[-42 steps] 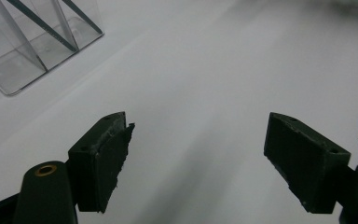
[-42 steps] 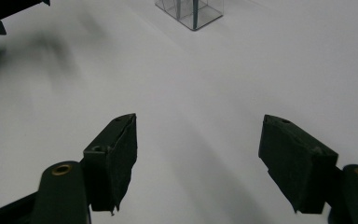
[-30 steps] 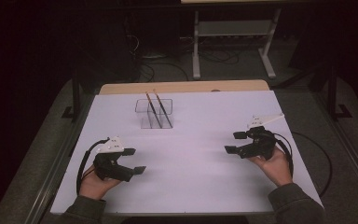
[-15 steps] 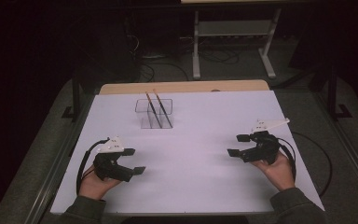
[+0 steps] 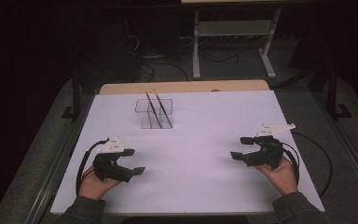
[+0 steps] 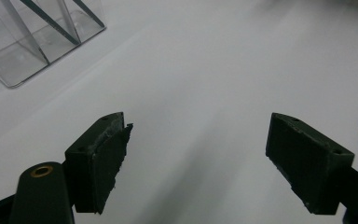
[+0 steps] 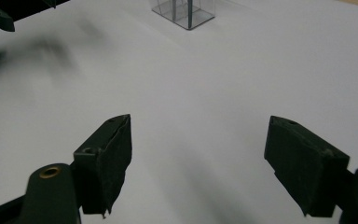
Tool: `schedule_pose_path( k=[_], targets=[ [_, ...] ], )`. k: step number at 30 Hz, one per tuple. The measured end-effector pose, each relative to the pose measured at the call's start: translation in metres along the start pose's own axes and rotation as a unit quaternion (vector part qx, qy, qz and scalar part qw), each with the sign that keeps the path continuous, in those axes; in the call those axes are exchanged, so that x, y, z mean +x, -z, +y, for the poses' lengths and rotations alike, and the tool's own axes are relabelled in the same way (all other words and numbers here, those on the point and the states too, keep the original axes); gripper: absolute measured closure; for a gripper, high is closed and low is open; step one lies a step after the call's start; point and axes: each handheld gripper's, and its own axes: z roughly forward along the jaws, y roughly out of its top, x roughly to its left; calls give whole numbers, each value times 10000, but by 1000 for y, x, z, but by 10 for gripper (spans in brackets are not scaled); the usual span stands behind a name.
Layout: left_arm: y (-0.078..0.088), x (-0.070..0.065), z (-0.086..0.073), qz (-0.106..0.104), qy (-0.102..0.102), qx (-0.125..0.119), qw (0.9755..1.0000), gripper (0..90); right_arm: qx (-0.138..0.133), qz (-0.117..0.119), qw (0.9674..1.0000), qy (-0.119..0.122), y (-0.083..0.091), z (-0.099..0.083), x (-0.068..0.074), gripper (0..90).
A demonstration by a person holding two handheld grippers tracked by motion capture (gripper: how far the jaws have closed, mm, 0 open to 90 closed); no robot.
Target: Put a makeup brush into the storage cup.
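R tongs [image 5: 240,147] dropped lower & nearer desk [image 5: 205,116] edge vs 1 s ago; L tongs [image 5: 134,161] unchanged. Both released, holding nothing. Two sticks [image 5: 158,108] stand tilted in clear holder [image 5: 154,113], far side. Judged: work not yet begun or just finished.

No text, label, brand, number or sign can be read anywhere in these views. The white table cover [image 5: 191,140] is blank, and the clear box [image 5: 154,113] with its two sticks [image 5: 158,108] carries no print. The black left gripper [image 5: 134,162] and right gripper [image 5: 240,148] bear no legible marking either.
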Motion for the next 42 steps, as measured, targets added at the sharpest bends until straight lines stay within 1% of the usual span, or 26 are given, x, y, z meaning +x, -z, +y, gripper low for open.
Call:
schedule_pose_path(
  k=[5, 6, 10, 12, 15, 23, 30, 33, 37, 42],
  targets=[
    [0, 0, 0, -19, 20, 4, 10000, 195, -30, -13, 10000, -11, 2, -3, 0, 214],
    [0, 0, 0, -12, -11, 7, 10000, 195, -32, -10, 10000, -11, 2, -3, 0, 213],
    [0, 1, -1, -13, -12, -17, 10000, 195, -36, -2, 10000, -27, 4, -6, 1, 206],
    [0, 0, -1, -19, 9, -1, 10000, 195, -47, -14, 10000, -25, 4, -7, 2, 204],
    [-1, 0, -1, -29, -12, 30, 10000, 195, -58, -31, 10000, -38, 4, -9, 2, 193],
    [-1, 0, -2, -35, -3, 38, 10000, 194, -124, -53, 9999, -72, 6, -14, 3, 177],
    [-1, -1, -2, -29, -9, 38, 10000, 194, -122, -78, 9998, -99, 5, -17, 3, 153],
    [-2, 0, -2, -29, 5, 26, 10000, 192, -64, -59, 9999, -111, 5, -18, 4, 150],
    [-2, -1, -2, -26, 12, 31, 10000, 189, -113, -73, 9999, -86, 5, -21, 5, 150],
    [-2, 0, -3, -31, -2, 42, 10000, 188, -91, -69, 9999, -111, 3, -25, 5, 149]
  ],
)
